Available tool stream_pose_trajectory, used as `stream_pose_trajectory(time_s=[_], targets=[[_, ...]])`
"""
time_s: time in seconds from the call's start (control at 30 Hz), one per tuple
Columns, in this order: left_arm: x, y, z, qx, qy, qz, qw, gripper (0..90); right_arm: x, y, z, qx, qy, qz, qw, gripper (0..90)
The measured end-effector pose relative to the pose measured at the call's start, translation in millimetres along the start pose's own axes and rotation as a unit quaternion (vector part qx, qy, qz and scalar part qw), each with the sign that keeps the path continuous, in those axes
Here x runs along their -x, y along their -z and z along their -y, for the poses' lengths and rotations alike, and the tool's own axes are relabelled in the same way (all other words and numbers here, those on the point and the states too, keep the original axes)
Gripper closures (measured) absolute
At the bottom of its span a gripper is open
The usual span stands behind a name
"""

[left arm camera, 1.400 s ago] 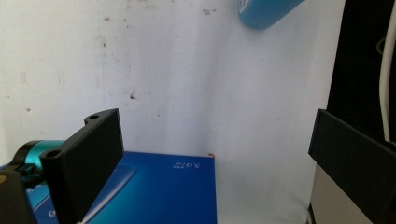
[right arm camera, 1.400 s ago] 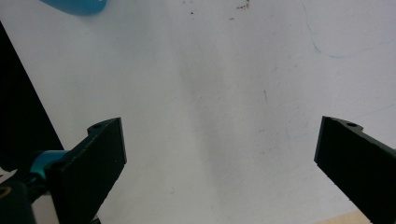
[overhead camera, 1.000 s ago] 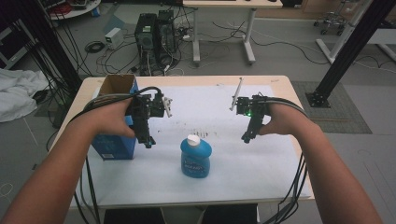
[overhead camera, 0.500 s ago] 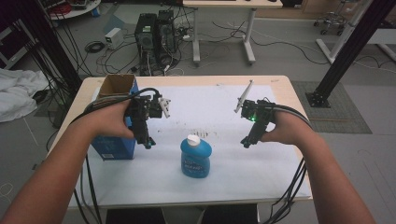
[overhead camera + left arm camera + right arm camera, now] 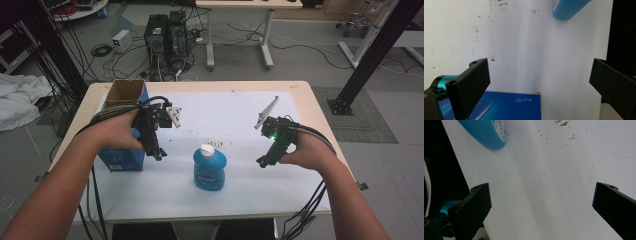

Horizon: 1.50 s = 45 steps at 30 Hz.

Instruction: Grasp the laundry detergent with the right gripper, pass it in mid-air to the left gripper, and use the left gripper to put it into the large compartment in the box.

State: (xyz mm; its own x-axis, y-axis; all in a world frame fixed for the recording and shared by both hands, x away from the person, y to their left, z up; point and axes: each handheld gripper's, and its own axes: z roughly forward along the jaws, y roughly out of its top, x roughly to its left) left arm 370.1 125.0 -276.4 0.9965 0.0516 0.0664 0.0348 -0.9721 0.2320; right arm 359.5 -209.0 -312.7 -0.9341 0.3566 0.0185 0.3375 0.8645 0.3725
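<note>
A blue bottle (image 5: 209, 169) with a white cap stands upright on the white sheet, near the middle front. An open-topped blue box (image 5: 121, 156) stands at the table's left. My left gripper (image 5: 158, 154) points down between box and bottle, its jaws wide open and holding nothing. In the left gripper view the gripper (image 5: 539, 72) looks over the box's top (image 5: 511, 106) toward the bottle's base (image 5: 567, 8). My right gripper (image 5: 261, 161), to the right of the bottle, is open over bare sheet. The right gripper view (image 5: 539, 195) has the bottle (image 5: 485, 131) at upper left.
A white sheet (image 5: 225, 115) with dark specks near its middle covers most of the wooden table (image 5: 305, 92). Cables trail from both grippers off the front edge. Beyond the table stand computer towers (image 5: 165, 35), another desk and black frame posts.
My right gripper has drifted toward the front edge and a little to the right. The left gripper, bottle and box stay where they were.
</note>
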Motion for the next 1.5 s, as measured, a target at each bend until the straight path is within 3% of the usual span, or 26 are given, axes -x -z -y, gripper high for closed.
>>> stream_pose_trajectory(time_s=[0.33,0.6,0.87,1.5], targets=[[-2.9,-1.8,0.6,0.001,0.010,0.005,0.9999,3.2,-12.5,-7.9,13.9,0.030,-0.009,0.000,0.9995,1.2],[-0.1,0.3,-1.7,0.005,0.001,0.009,0.9999,3.2,-23.3,-13.4,15.8,0.065,-0.009,-0.013,0.9977,1.1],[1.6,0.7,-3.4,0.009,-0.007,0.009,0.9999,3.2,-31.3,-24.4,18.5,0.102,-0.006,-0.025,0.9945,1.1],[3.5,1.6,-3.2,0.010,-0.006,0.011,0.9999,3.2,-38.9,-59.5,15.3,0.147,-0.001,-0.047,0.9880,1.1]])
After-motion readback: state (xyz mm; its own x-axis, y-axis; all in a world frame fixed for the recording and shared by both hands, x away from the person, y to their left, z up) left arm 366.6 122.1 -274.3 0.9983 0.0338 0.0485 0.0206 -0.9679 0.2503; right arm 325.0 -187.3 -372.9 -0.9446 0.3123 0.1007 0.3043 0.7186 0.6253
